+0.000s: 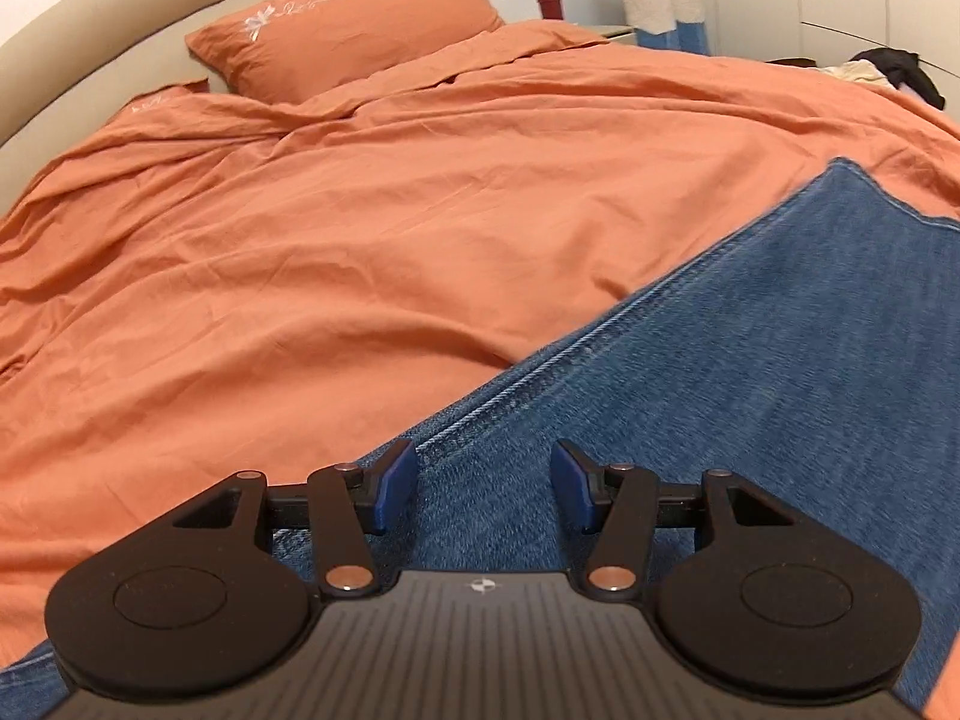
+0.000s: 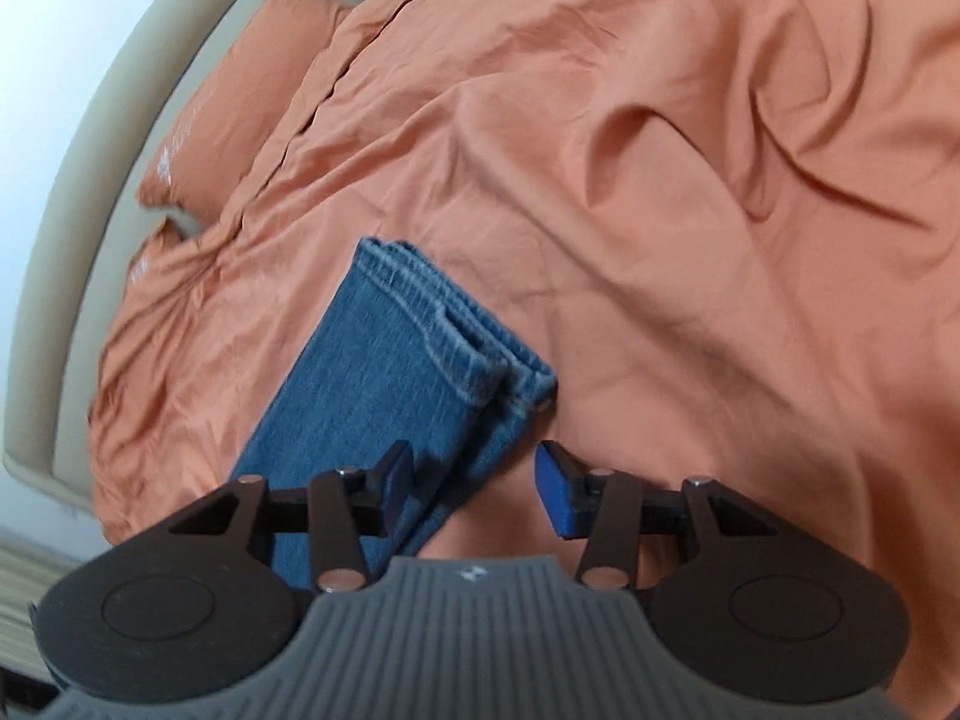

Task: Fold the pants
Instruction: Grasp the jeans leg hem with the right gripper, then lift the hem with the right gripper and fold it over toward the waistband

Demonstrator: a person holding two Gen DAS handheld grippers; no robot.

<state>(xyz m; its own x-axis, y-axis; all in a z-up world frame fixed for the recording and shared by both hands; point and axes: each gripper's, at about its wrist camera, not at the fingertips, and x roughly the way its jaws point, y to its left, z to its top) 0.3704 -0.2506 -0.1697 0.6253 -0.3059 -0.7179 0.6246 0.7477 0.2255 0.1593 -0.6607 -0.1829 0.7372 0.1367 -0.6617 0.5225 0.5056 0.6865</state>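
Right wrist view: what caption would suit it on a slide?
Open right gripper hovers over the hem end of folded blue jeans lying on an orange duvet.

A home bedroom: a bed [image 1: 36,54] with orange duvet [image 1: 360,228], matching pillow [image 1: 342,30] and padded headboard
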